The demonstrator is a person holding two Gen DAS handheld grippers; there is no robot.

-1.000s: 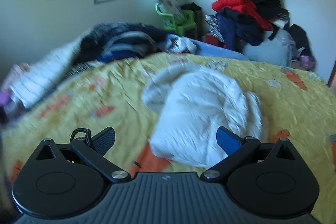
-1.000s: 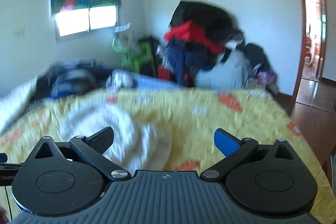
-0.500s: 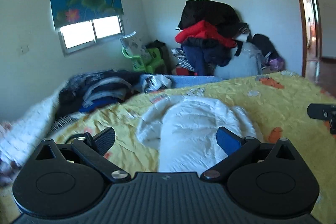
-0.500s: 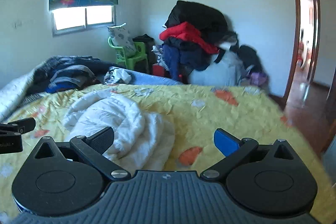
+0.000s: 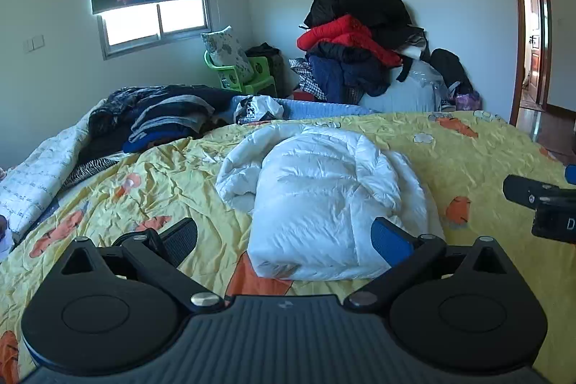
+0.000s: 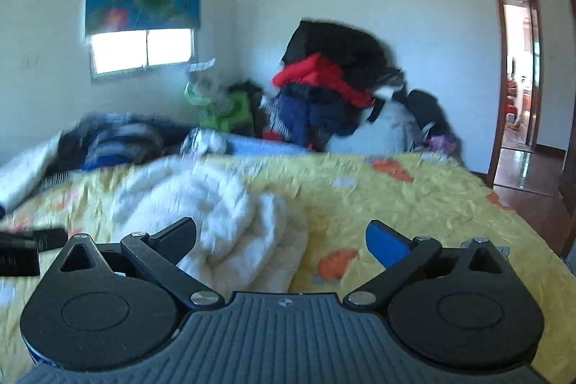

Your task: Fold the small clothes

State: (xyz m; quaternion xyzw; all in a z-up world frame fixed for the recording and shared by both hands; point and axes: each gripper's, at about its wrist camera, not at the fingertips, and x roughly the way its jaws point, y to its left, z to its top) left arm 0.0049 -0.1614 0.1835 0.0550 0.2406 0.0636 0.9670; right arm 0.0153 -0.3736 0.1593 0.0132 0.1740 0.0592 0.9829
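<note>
A white puffy jacket lies folded in a bundle on the yellow patterned bedspread. My left gripper is open and empty, just in front of the jacket's near edge. My right gripper is open and empty, to the right of the jacket, which shows blurred at left. The right gripper also shows at the right edge of the left wrist view. The left gripper shows at the left edge of the right wrist view.
A stack of dark folded clothes lies at the bed's far left beside a white quilt. A tall heap of coats and a green chair stand by the far wall. A doorway opens at right.
Both grippers stay open. The left wrist view has settled, with the jacket a little lower in frame. The right wrist view has blurred and tilted down.
</note>
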